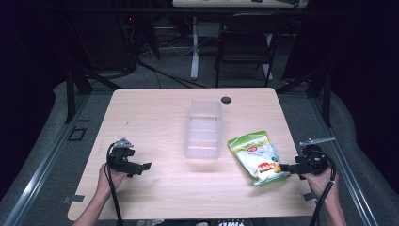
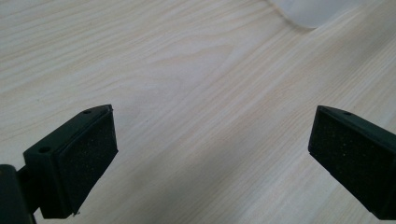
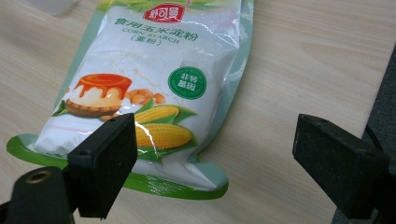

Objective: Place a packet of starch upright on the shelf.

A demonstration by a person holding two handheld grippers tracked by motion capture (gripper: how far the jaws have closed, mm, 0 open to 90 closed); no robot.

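Item one, my right claw (image 1: pixel 288 168): at the lower right of the high view, at the table's right edge, held in my right hand (image 1: pixel 324 184), jaws spread wide and gripping nothing. In the right gripper view one jaw stands over the lower edge of the bag (image 3: pixel 154 88) at lower left, the other over bare wood near the table edge at right; neither pad presses on the bag that I can see. Item two, the bag (image 1: pixel 258 156): green and white, printed with corn cobs and a pudding, lying flat on the table (image 1: pixel 155 117) right of centre in the high view, its near end just beside my right claw. Item three, my left claw (image 1: pixel 143 167): lower left of the high view, in my left hand (image 1: pixel 109 180), jaws wide apart and empty; in the left gripper view its pads (image 2: pixel 88 163) hang above plain wood, well apart from the bag. Item four, a clear bin (image 1: pixel 203 129): centre of the high view, just left of the bag, not touching it as far as I can tell; its corner (image 2: pixel 317 9) shows at the top right of the left gripper view. Item five, a small dark disc (image 1: pixel 226 100): by the table's far edge, beyond the bin.
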